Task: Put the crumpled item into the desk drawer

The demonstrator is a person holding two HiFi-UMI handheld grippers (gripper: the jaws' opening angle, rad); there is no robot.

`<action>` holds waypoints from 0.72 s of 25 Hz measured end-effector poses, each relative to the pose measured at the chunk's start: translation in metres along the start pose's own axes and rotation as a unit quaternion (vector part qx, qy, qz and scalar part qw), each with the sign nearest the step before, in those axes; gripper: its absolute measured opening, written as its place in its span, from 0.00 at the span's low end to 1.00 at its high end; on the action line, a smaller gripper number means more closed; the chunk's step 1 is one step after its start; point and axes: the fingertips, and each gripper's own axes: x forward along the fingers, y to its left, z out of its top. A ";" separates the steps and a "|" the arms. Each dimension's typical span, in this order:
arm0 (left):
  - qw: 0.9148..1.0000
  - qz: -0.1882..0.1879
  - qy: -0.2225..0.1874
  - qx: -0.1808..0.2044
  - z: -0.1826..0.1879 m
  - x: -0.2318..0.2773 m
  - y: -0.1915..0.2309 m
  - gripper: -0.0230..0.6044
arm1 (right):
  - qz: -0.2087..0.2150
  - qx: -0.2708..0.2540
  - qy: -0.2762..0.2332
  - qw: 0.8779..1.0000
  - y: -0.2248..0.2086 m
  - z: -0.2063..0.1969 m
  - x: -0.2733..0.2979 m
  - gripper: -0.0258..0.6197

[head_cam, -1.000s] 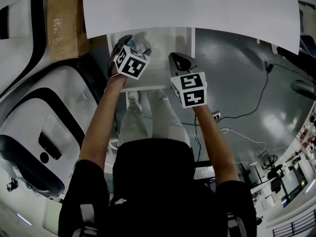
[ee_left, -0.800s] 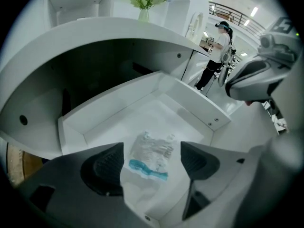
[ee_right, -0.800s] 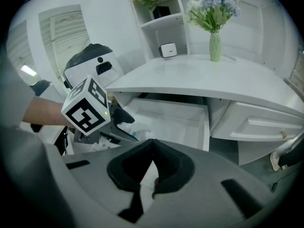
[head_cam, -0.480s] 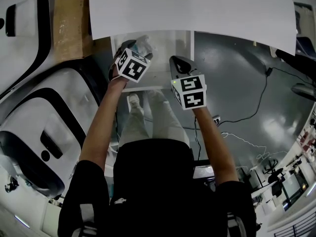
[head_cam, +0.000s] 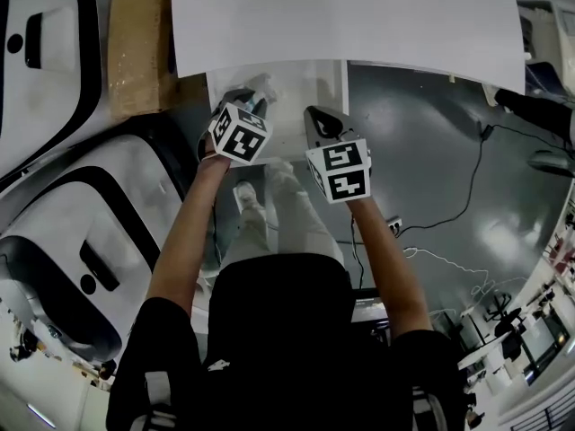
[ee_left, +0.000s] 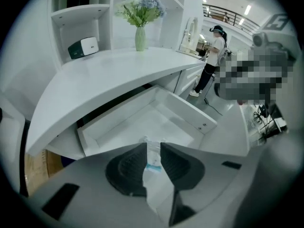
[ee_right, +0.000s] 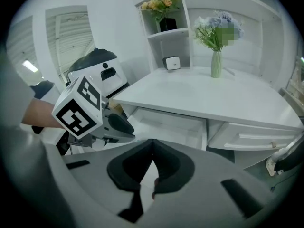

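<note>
The crumpled item (ee_left: pixel 153 175), a white wad with a small blue patch, sits low in the middle of the left gripper view, pinched between the two dark fingers of the left gripper (ee_left: pixel 153 145). Those fingers have just been closing and now press on it from both sides. Above it in that frame lies the open white drawer (ee_left: pixel 194 114), pulled out from under the white table (ee_left: pixel 104 80); the item is not resting on the drawer's bare floor. In the head view the wad shows at the tip of the same gripper, in the upper middle of the frame, over the drawer. A vase (ee_left: pixel 140 38) of flowers stands at the top of the left gripper view, on the table. The right gripper (ee_right: pixel 152 148) hangs just beside the left one, its fingers closed together at the tips with nothing between them.
</note>
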 end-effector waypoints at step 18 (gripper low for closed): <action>0.998 0.012 -0.066 0.010 0.010 -0.097 -0.020 0.06 | -0.036 -0.027 -0.049 0.998 0.034 0.035 -0.062 0.03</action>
